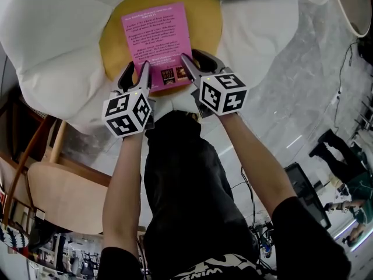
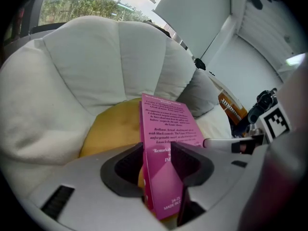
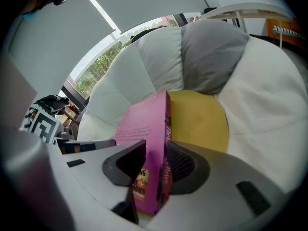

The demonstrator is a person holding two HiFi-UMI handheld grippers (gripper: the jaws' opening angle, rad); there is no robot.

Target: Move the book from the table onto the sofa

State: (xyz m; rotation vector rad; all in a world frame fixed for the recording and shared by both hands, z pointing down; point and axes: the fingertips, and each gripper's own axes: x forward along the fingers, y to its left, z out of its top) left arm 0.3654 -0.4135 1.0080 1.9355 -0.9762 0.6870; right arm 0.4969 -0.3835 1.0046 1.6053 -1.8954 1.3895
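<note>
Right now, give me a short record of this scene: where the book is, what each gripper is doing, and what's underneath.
book: pink book, printed back cover up
location: over the yellow cushion at the middle of the white sofa
left gripper: closed on the book's near left corner
right gripper: closed on its near right corner
resting on cushion: cannot tell
behind: grey cushion against the sofa's back
stage: book at the sofa, not yet released

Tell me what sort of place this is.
Probably a lounge or living-room corner, perhaps in a showroom or office. It has a big white petal-shaped sofa with a yellow centre cushion, a wide window looking onto trees, and a pale polished floor with cables trailing across it.
</note>
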